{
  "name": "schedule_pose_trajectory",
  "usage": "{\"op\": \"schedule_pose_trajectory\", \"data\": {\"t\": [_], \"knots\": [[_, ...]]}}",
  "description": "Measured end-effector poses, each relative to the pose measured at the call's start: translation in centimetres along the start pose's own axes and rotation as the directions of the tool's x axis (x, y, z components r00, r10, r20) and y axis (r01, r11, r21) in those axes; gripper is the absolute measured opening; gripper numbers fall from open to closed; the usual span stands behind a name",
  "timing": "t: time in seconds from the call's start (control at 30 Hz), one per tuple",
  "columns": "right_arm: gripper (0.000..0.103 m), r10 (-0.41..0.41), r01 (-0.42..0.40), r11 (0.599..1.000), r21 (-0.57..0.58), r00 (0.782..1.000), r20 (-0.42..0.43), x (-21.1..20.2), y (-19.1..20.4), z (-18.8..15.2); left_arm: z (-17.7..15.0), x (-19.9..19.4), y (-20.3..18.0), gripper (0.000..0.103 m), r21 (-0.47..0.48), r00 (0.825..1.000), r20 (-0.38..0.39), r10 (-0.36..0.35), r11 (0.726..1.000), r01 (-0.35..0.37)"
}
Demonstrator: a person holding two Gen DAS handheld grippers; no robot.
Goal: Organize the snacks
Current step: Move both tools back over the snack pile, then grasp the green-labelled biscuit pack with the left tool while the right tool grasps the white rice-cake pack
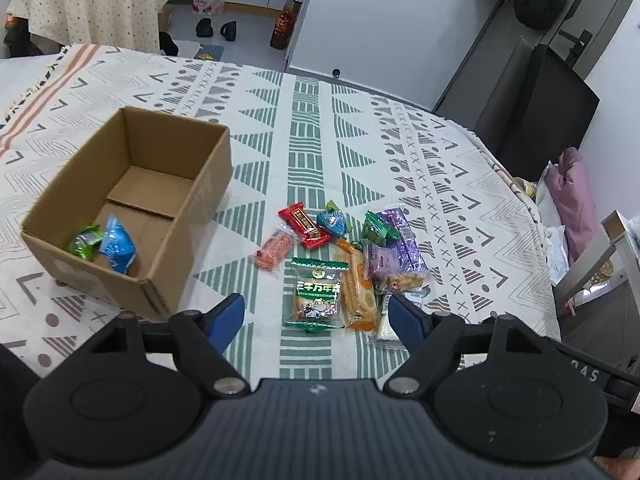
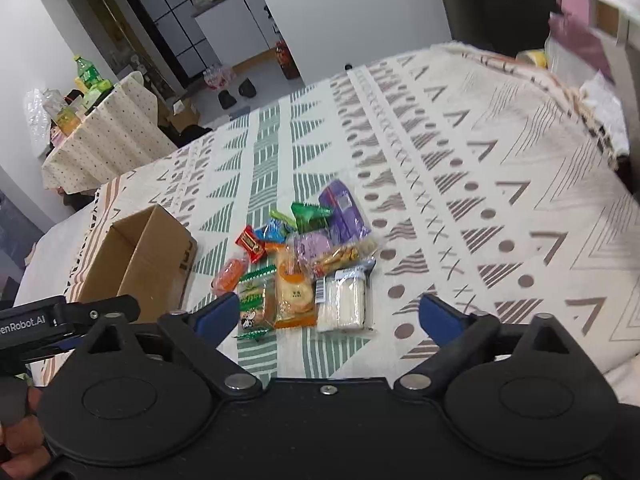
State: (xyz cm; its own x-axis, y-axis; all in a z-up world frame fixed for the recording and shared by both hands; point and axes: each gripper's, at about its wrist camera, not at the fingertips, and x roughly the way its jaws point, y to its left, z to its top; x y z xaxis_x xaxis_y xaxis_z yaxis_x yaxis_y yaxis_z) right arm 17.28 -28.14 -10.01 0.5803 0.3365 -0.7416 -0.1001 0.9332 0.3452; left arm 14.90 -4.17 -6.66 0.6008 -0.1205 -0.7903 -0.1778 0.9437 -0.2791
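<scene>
Two snacks in the box (image 1: 132, 184) so far, approx. ten left in the pile (image 1: 340, 264), both my grippers (image 1: 316, 318) (image 2: 326, 314) wide, empty.

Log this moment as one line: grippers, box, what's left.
left gripper: open, empty | right gripper: open, empty | cardboard box: blue packet and green packet inside | snack pile: on cloth, unsorted

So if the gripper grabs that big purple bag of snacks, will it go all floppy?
Probably. The purple bag looks like thin, crinkly plastic film, so it would likely sag and feel slippery. It seems light, and it lies against other packets, so lifting it may nudge them.
</scene>
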Motion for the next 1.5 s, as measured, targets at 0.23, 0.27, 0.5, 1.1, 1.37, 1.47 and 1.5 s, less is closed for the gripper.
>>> {"op": "schedule_pose_trajectory", "data": {"t": [0.23, 0.27, 0.5, 1.1, 1.37, 1.47, 1.5], "knots": [[0.092, -0.017, 0.017, 1.000, 0.009, 0.998, -0.053, 2.8, -0.1, 0.0, 0.4, 3.2, -0.2, 0.074, -0.007, 0.999, -0.038, 0.000, 1.000, 0.000], [0.091, -0.018, 0.019, 1.000, 0.015, 0.998, -0.064, 3.4, -0.2, 0.0, 0.5, 3.6, -0.1, 0.073, -0.007, 0.999, -0.044, 0.002, 1.000, -0.002], [0.085, -0.014, 0.018, 0.999, 0.038, 0.993, -0.119, 6.4, -0.6, 0.2, 0.6, 7.1, 0.0, 0.067, -0.012, 0.996, -0.093, 0.013, 1.000, -0.014], [0.080, -0.052, 0.064, 0.997, 0.046, 0.972, -0.227, 12.6, -1.5, 0.8, 0.1, 16.1, 0.1, 0.064, -0.012, 0.971, -0.239, 0.027, 0.999, -0.031], [0.079, -0.092, 0.099, 0.995, 0.014, 0.963, -0.254, 14.5, -1.0, 0.9, -0.2, 17.1, -0.2, 0.049, 0.015, 0.968, -0.234, 0.089, 0.996, -0.088], [0.063, -0.112, 0.113, 0.994, -0.007, 0.963, -0.244, 14.5, -0.8, 0.9, -0.1, 16.8, -0.1, 0.048, 0.013, 0.969, -0.233, 0.087, 0.996, -0.086], [0.049, -0.103, 0.104, 0.995, -0.005, 0.965, -0.240, 14.3, -0.8, 0.9, -0.1, 16.7, 0.0, 0.047, 0.014, 0.969, -0.233, 0.086, 0.996, -0.085]]}}
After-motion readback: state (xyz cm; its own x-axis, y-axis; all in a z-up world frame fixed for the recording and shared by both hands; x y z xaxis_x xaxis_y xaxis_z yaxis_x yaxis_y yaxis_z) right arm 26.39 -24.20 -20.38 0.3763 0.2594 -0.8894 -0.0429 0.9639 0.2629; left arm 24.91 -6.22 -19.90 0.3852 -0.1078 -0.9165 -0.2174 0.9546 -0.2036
